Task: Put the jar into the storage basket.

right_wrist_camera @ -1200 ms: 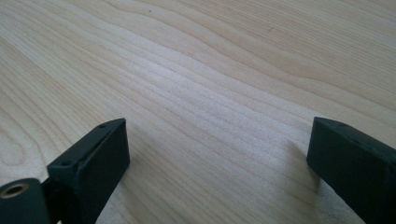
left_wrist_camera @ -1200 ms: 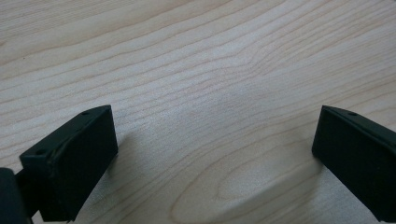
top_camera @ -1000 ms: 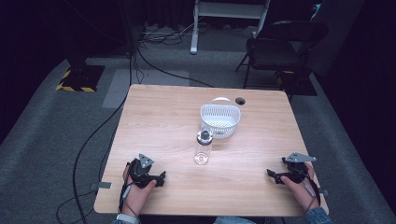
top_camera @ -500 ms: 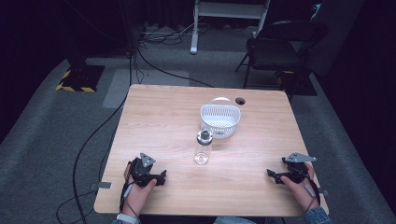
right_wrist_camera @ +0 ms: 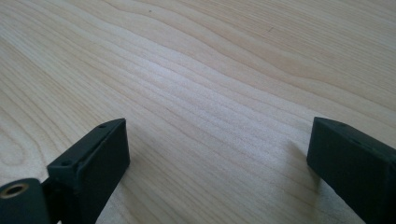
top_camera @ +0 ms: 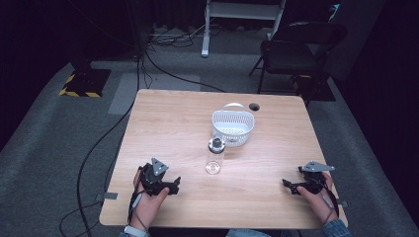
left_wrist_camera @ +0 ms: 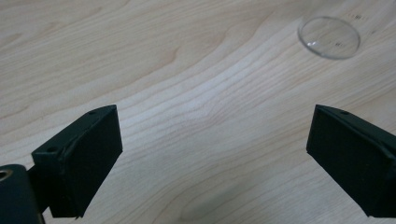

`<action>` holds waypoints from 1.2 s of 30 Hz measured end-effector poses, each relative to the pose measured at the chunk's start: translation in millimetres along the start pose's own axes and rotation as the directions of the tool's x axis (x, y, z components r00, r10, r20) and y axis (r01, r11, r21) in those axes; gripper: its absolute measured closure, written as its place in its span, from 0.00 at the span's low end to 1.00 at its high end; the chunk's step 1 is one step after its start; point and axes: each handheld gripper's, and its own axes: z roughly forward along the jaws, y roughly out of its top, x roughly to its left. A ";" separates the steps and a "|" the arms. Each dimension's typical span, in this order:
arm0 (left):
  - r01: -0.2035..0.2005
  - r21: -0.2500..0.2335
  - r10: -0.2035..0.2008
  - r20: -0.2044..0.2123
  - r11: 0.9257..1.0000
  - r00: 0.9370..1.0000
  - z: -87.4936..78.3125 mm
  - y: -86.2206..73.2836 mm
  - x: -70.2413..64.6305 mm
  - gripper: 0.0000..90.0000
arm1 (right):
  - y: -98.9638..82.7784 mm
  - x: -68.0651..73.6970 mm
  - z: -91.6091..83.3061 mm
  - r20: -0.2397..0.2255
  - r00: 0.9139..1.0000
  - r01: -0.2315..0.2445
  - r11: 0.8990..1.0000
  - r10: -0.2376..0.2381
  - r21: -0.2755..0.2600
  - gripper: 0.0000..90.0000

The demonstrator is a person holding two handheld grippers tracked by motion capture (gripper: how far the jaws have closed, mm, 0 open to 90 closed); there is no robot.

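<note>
High view first: your clear bottle (top_camera: 215, 156) stands upright near the middle of the table (top_camera: 163, 113), dark cap on top, with the white basket (top_camera: 232, 127) just beyond it on the far-right side, close but whether they touch I can't tell from here. So the bottle's long axis is vertical, which I'd say means a sideways grab around the body rather than anything from above. Your left gripper (top_camera: 170, 186) sits at the near-left edge, your right gripper (top_camera: 289, 186) at the near-right, both resting low by the table edge. The left one looks noticeably closer to the bottle, which lies to its right and a bit farther away. That matches the left gripper view, where the jaws stand wide apart over bare wood and the bottle's round base (left_wrist_camera: 329, 37) peeks in at the top right, so it's off-centre from the jaw line. Right gripper view has jaws spread wide too, nothing between them but wood grain. I'd go with the left, swinging right to line up.
</note>
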 end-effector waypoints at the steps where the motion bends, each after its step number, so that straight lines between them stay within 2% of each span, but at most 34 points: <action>1: 0.002 -0.004 -0.002 0.002 1.000 1.000 -0.4 1.3 -0.6 0.03 | 0.0 0.0 0.0 0.000 1.000 0.000 1.000 0.000 0.000 0.06; 10: 0.002 -0.028 -0.002 0.024 1.000 1.000 -5.5 17.4 -6.0 0.03 | 0.0 0.0 0.0 0.000 1.000 0.000 1.000 0.000 0.000 0.06; 20: -0.018 -0.060 0.020 0.045 0.998 0.999 -12.1 37.8 -14.4 0.03 | 0.0 0.0 0.0 0.000 1.000 0.000 1.000 0.000 0.000 0.06; 36: -0.050 -0.101 0.058 0.081 0.994 0.995 -13.1 67.4 -30.8 0.03 | -0.1 0.0 0.0 0.000 1.000 0.000 1.000 0.000 0.000 0.06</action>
